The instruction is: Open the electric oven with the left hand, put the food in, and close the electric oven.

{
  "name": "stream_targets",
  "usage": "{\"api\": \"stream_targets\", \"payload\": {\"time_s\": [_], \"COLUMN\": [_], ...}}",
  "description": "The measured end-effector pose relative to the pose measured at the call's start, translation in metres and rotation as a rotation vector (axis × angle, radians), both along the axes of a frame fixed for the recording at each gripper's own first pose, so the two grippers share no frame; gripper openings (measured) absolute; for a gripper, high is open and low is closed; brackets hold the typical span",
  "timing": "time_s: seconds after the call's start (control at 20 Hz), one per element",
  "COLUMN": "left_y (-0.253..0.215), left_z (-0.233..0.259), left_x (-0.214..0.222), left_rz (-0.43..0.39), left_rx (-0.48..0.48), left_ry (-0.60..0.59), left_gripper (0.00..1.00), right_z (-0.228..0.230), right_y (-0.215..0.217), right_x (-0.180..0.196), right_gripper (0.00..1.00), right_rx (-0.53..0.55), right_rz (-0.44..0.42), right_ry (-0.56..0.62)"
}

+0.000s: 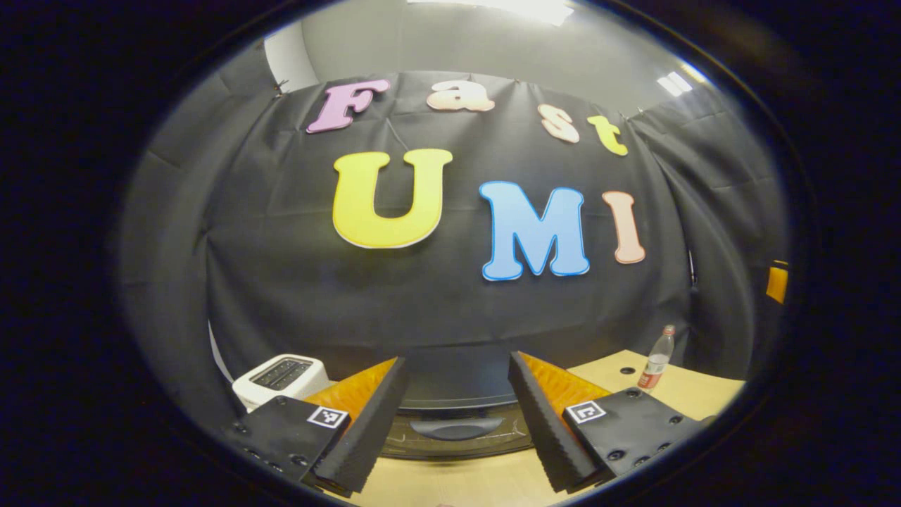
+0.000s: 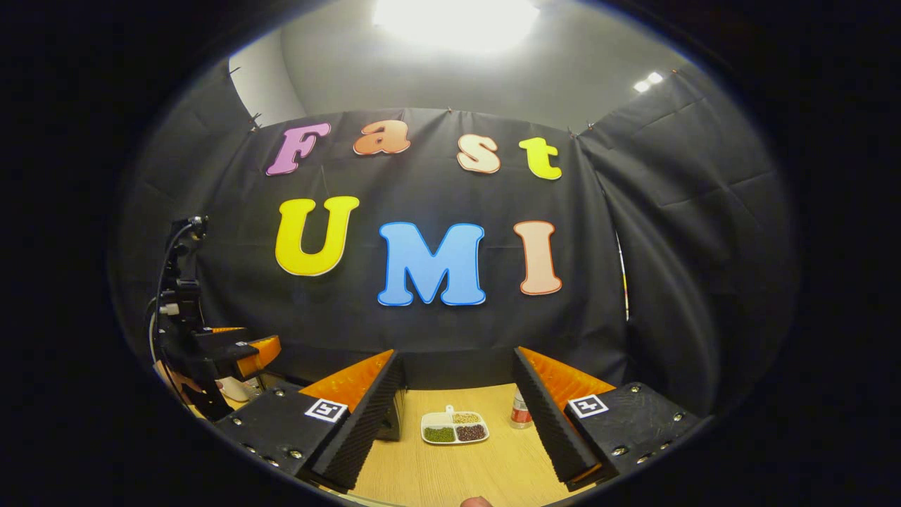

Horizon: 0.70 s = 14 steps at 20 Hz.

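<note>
**Left gripper lined up on the oven, door not yet opened**

In the left gripper view, the left gripper (image 1: 457, 415) stood wide apart and empty, above the tabletop (image 1: 457, 482). The oven (image 1: 457, 405) lay straight ahead at twelve o'clock, between the two fingers but apart from them. Its door handle (image 1: 456, 427) ran crosswise, from nine to three o'clock. A toaster (image 1: 281, 377) sat at about ten o'clock and a bottle (image 1: 656, 359) at about two o'clock.

In the right gripper view, the right gripper (image 2: 457, 422) was also spread wide and held nothing. The tray of food (image 2: 455, 427) rested on the tabletop (image 2: 457, 472) dead ahead at twelve o'clock, with a bottle (image 2: 521, 412) just beside it at one o'clock. The left gripper (image 2: 232, 355) hung off at nine o'clock.

By this layout, the left gripper was the nearer one to the oven, and the handle's crosswise run would call for a grip from above.
</note>
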<state>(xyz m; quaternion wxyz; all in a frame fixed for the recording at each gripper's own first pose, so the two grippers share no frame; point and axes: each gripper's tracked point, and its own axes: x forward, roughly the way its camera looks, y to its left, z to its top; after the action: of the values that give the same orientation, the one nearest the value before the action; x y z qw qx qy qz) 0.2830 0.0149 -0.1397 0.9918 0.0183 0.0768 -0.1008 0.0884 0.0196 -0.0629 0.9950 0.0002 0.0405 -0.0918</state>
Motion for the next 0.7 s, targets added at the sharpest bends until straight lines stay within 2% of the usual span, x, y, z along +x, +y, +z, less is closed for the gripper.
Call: {"api": "stream_targets", "payload": {"time_s": [0.15,0.2,0.3,0.45,0.55,0.6,0.7], "left_y": [-0.003,-0.005,-0.006,-0.006,-0.007,-0.006,-0.004], "left_z": [-0.032,-0.043,-0.064,-0.086,-0.098,-0.102,-0.111], "left_x": [0.014,0.019,0.026,0.039,0.047,0.051,0.054], "left_rz": [-0.028,-0.035,-0.040,-0.037,-0.036,-0.034,-0.028], "left_rx": [0.017,0.015,0.003,-0.003,-0.001,0.001,0.008], "left_ry": [0.042,0.058,0.094,0.133,0.145,0.147,0.155], "left_gripper": [0.96,1.00,0.93,1.00,0.97,1.00,1.00], "right_z": [-0.006,-0.006,-0.009,-0.013,-0.016,-0.017,-0.019], "right_y": [0.000,-0.001,-0.003,-0.006,-0.008,-0.009,-0.011], "right_x": [-0.001,-0.001,-0.003,-0.006,-0.008,-0.010,-0.012], "right_gripper": [0.98,0.98,0.98,0.98,0.98,0.98,0.98], "right_rx": [-0.017,-0.024,-0.037,-0.051,-0.053,-0.056,-0.067], "right_rz": [-0.031,-0.043,-0.062,-0.093,-0.110,-0.118,-0.130], "right_ry": [0.024,0.027,0.036,0.053,0.066,0.069,0.078]}}
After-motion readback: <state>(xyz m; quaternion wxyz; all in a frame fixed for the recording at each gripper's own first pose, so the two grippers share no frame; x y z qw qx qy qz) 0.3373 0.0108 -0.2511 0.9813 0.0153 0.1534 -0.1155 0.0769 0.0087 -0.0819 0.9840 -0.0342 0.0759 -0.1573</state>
